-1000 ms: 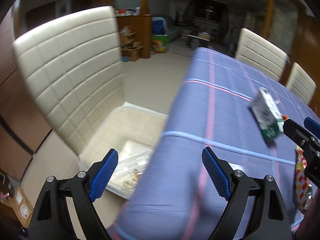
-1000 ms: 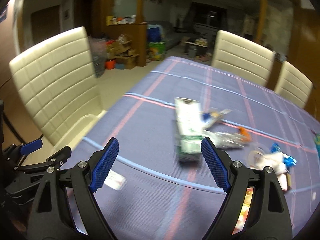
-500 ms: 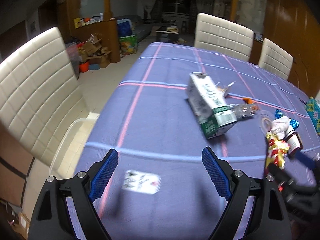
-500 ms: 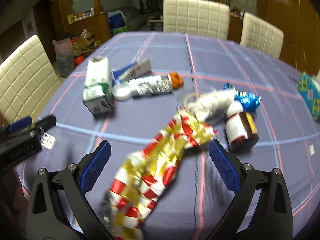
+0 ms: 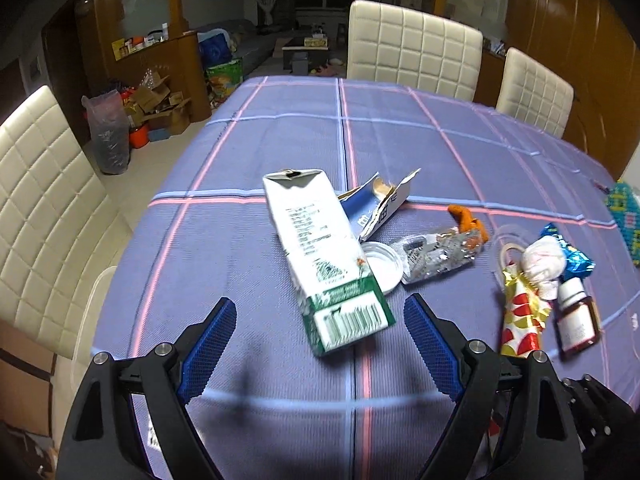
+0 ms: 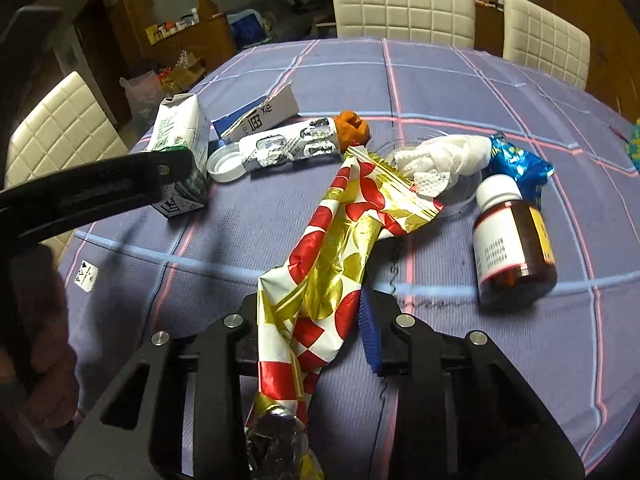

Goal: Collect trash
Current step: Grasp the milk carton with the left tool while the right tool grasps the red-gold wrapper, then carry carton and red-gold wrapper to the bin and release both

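Both wrist cameras look steeply down across the table [image 5: 280, 128] toward the far chairs [image 6: 402, 2], sharing the close carton [image 5: 324, 256].

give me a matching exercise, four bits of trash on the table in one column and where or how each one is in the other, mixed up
Things:
1. milk carton
2. red and gold wrapper
3. brown pill bottle
4. white lid

States:
A. lying on its side near the blue wrapper
B. pinched in the jaws of the right gripper
C. lying ahead of the open left gripper, barcode end nearest
D. resting between the carton and the crushed plastic bottle

Pairs: 1-C, 2-B, 3-A, 4-D
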### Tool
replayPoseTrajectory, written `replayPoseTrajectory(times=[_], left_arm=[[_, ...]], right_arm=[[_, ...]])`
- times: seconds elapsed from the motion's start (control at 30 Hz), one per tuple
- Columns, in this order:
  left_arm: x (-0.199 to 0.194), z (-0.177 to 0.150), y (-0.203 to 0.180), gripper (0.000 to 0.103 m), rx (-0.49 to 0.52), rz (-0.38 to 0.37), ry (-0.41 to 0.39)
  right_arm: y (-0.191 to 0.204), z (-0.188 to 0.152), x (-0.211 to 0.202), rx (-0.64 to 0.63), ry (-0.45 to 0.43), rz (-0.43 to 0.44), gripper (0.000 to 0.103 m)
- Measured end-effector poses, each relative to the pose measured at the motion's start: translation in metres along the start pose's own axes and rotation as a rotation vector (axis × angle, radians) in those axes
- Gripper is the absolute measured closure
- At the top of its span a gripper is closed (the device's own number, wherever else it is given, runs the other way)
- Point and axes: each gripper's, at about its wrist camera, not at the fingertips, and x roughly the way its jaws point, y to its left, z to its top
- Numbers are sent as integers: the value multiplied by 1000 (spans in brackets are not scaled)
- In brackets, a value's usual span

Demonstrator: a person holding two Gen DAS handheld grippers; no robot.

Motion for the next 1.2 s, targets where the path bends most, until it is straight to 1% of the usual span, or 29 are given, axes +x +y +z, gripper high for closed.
replayPoseTrajectory(times=[0.1,0.23,0.27,0.33,0.37,0.4,0.57,0.73,1.0,1.2], left_arm=[[10,3,-1,19,-2,19,15],[16,1,8,21,-32,17,23],[16,-1,12,25,-42,12,25],[17,-3,17,52,-59,-7,38],[18,-3,19,59,-64,-16,47],[16,-6,22,62,-70,-22,50],[7,-15,30,64,-85,-41,42],[-6,-27,47,64,-106,-39,31],[-32,-44,71,64,-105,2,-28],[-43,-53,89,64,-118,16,-50]], right_arm=[[3,4,4,-16,-10,3,67],[0,8,7,-15,-17,6,67],[1,8,7,-15,-17,5,67],[1,8,8,-17,-17,1,67],[2,9,8,-16,-16,2,67],[1,9,8,-16,-16,3,67],[11,5,5,-39,-7,6,67],[25,1,-5,-79,-26,0,67],[52,0,-16,-136,-44,-1,67],[73,1,-19,-172,-47,1,67]])
